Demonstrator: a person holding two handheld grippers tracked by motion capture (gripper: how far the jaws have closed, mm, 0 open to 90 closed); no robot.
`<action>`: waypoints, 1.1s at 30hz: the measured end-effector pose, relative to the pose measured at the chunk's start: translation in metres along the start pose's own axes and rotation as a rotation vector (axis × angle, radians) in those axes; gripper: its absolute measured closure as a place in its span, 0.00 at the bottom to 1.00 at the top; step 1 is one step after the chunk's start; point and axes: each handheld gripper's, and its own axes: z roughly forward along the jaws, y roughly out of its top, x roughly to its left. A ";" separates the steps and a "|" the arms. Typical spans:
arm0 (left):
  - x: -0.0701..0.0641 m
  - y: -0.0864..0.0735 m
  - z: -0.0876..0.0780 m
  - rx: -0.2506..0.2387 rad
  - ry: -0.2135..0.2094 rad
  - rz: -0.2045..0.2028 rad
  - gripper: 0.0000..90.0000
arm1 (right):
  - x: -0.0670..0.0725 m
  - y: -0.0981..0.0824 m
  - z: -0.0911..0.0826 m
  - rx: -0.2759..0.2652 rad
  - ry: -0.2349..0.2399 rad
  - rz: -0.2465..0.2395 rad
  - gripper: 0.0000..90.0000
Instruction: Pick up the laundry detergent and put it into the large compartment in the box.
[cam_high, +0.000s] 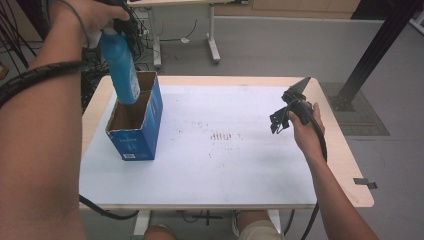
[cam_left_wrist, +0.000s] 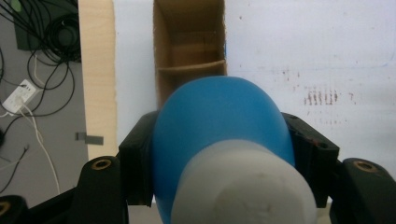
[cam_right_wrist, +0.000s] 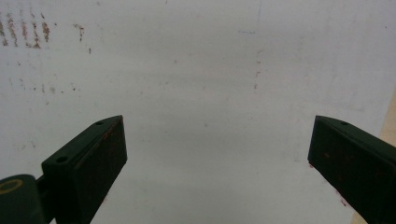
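A blue bottle (cam_high: 121, 65) with a white cap hangs upright, its base dipping into the open top of a blue cardboard box (cam_high: 136, 127) at the table's left. My left gripper (cam_high: 116, 27) is shut on the bottle's upper part; in the left gripper view the black jaws clamp both sides of the blue bottle (cam_left_wrist: 219, 126), white cap nearest the camera, above the box's divided brown inside (cam_left_wrist: 189, 51). My right gripper (cam_high: 281, 120) hovers open over the white mat at the right, held in a hand; its jaws stand wide apart with nothing between them (cam_right_wrist: 217, 154).
A white mat (cam_high: 225, 150) with reddish smudges covers most of the wooden table (cam_high: 345, 150). Cables lie on the floor beyond the left edge. A black post stands at the far right, and another table's legs at the back.
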 end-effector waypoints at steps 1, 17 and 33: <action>0.002 0.000 0.005 0.000 0.001 -0.001 0.42 | 0.000 0.001 0.001 0.002 -0.001 0.003 0.05; 0.023 -0.012 0.062 0.006 -0.001 -0.005 0.42 | -0.001 0.005 0.005 0.016 -0.005 0.007 0.05; 0.017 -0.015 0.116 0.050 0.002 0.041 0.42 | 0.000 0.006 0.008 0.017 -0.011 0.014 0.05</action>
